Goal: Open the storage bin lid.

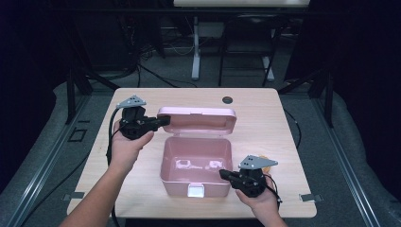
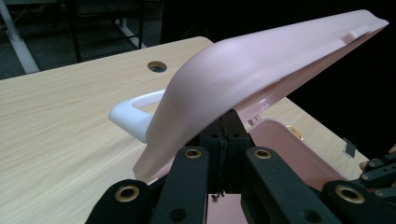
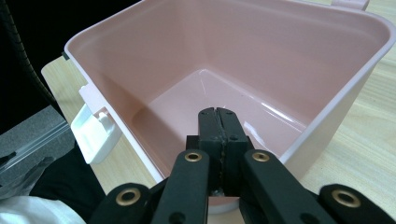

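Observation:
A pink plastic box (image 1: 175, 179) stands open in the middle of the table, its inside bare and glossy (image 3: 280, 56). Its lid (image 1: 198, 120) is tilted up at the back. My left gripper (image 1: 165, 120) is at the lid's left end. In the left gripper view its jaws are pressed together (image 2: 227, 126) right under the lid's edge (image 2: 261, 60), and the tips are partly hidden by it. My right gripper (image 1: 223, 174) is at the box's front right corner. It is shut with nothing in it, and its tips (image 3: 218, 114) reach over the rim into the box.
A white latch (image 1: 196, 190) hangs on the box's front wall, and a white handle (image 2: 133, 114) sticks out from the lid. The wooden table (image 1: 265, 118) has a round hole (image 1: 227, 100) near its back edge. A small yellowish thing (image 1: 268, 164) lies beside my right gripper.

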`<state>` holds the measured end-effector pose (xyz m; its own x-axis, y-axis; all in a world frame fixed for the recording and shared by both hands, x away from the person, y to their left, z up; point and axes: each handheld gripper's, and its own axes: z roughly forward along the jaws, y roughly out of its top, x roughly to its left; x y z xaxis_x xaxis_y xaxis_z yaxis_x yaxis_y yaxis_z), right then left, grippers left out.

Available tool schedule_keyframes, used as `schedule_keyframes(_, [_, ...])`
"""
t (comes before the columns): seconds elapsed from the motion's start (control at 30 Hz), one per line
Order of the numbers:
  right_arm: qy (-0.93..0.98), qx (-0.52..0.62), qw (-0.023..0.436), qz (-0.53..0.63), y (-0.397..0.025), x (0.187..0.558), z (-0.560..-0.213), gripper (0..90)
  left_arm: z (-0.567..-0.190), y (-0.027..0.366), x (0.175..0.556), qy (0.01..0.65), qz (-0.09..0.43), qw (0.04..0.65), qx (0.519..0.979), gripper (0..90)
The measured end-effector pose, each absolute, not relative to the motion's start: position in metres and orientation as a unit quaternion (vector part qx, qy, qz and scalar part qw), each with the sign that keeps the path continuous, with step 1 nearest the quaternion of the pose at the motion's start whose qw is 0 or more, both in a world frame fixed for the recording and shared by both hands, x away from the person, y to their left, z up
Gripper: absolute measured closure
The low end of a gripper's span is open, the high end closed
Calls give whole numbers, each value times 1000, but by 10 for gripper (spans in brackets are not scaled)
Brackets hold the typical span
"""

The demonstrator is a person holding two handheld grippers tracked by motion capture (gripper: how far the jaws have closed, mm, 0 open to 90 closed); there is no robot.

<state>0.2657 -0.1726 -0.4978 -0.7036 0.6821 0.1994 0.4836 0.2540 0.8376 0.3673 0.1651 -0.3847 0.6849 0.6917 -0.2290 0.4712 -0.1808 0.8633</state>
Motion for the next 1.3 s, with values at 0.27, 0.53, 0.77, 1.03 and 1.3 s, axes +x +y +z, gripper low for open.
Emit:
schedule_keyframes(0.27, [785,371,102,486,-173,266,-498,900,-390,166,374,389,109,511,759,896])
schedule_keyframes(0.53, [785,370,103,486,-173,266,-498,900,-395,167,379,391,114,504,762,895])
schedule_keyframes(0.77, [785,370,103,486,-173,265,-498,900,-400,170,383,397,114,501,761,894])
schedule_keyframes(1.03, [785,369,104,487,-173,265,-498,900,-407,171,388,406,111,497,759,894])
schedule_keyframes(1.3, [784,369,105,489,-173,265,-499,900,-422,170,390,414,102,487,763,887])
